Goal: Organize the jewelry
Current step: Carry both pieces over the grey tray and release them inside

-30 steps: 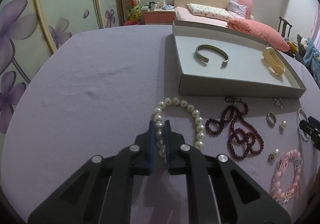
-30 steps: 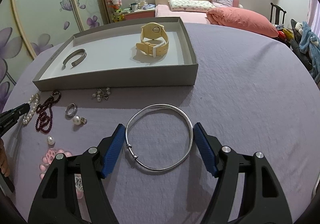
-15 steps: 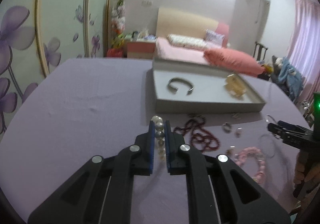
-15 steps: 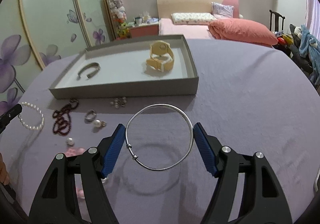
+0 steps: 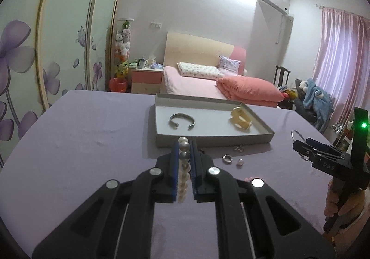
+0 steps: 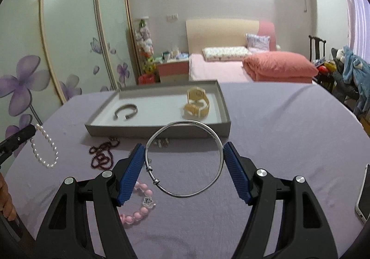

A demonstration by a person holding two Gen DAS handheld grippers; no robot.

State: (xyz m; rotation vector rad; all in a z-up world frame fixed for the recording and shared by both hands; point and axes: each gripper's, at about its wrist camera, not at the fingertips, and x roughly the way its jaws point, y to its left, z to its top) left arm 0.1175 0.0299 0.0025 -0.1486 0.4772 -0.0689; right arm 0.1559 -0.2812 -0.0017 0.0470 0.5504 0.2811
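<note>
Far left, the left claw is clenched on the pearl bracelet; the right wrist view shows the strand dangling clear of the lilac worktop, which the left view, seeing only beads stacked between the pads, cannot tell you. Next along, the dark red bead necklace lies loose on the cloth, plain from the right camera, almost hidden behind the left claw's fingers in the other. Just past it, the grey tray holds the open silver cuff and, well apart, the cream watch. The left view adds a small ring and a pearl stud in front of the tray. Centre right, the right claw is grasping the thin silver bangle across its width, lifted off the worktop. Below it lies the pink bead bracelet. The right claw's body carries small lettering, roughly "DA6", and a green light.
</note>
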